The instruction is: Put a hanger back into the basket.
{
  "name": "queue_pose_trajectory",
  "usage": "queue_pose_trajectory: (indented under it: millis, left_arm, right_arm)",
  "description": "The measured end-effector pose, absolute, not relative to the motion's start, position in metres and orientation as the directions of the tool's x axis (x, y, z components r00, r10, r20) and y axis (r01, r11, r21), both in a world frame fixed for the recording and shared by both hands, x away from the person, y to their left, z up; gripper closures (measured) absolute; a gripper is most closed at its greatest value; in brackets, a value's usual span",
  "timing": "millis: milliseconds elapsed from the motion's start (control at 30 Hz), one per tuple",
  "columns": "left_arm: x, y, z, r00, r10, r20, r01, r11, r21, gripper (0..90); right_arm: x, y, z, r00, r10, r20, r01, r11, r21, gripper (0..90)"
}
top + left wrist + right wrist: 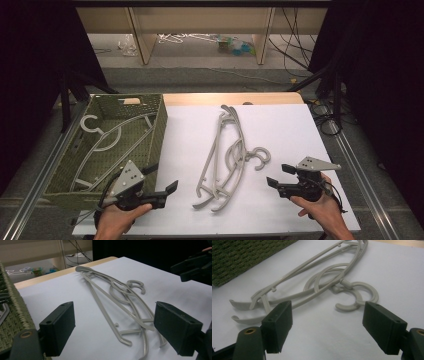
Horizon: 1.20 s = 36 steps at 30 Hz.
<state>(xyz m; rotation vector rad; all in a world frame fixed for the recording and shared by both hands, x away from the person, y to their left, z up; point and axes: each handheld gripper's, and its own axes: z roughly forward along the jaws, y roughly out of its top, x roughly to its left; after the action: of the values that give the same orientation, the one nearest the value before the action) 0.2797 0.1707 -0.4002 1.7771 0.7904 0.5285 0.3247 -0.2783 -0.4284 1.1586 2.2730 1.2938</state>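
Two grey plastic hangers (225,155) lie stacked on the white sheet (290,130), their hooks (260,157) pointing right. A third grey hanger (107,142) lies inside the green woven basket (160,130) at the left. My left gripper (162,177) is open beside the basket's near corner, left of the hangers' near ends. In the left gripper view its jaws (113,307) frame the hangers (117,297) with nothing between them. My right gripper (279,175) is open just right of the hooks. The right gripper view (328,307) shows the hooks (357,296) just ahead, untouched.
The wooden table edge (230,98) shows behind the sheet. Farther back stand shelf legs (142,45), with cables and litter on the floor. Metal rails (355,165) run along both table sides. The basket wall (12,312) stands close by my left jaw.
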Motion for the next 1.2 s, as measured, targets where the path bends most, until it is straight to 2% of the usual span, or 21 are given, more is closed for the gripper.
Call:
queue_pose_trajectory:
  millis: [367, 867, 1033, 1100, 1200]
  left_arm:
    - [0.264, 0.157, -0.408, 0.707, 0.707, -0.014, 0.25, -0.232, 0.94, 17.1]
    - [0.265, 0.15, -0.413, 0.732, 0.682, -0.016, 0.245, -0.242, 0.939, 17.1]
    - [0.267, 0.15, -0.416, 0.711, 0.701, -0.053, 0.26, -0.192, 0.946, 17.1]
    - [0.268, 0.15, -0.42, 0.71, 0.702, -0.059, 0.27, -0.194, 0.943, 17.1]
    - [0.268, 0.146, -0.425, 0.704, 0.707, -0.065, 0.287, -0.2, 0.937, 17.1]
  right_arm:
    - [0.323, -0.279, -0.431, -0.638, 0.757, 0.14, 0.505, 0.275, 0.818, 25.1]
    - [0.32, -0.29, -0.434, -0.616, 0.78, 0.113, 0.504, 0.279, 0.817, 25.0]
    - [0.322, -0.286, -0.435, -0.621, 0.775, 0.113, 0.495, 0.276, 0.824, 24.6]
    - [0.322, -0.285, -0.434, -0.608, 0.783, 0.131, 0.526, 0.273, 0.805, 24.4]
    - [0.327, -0.282, -0.436, -0.601, 0.786, 0.144, 0.518, 0.246, 0.819, 23.9]
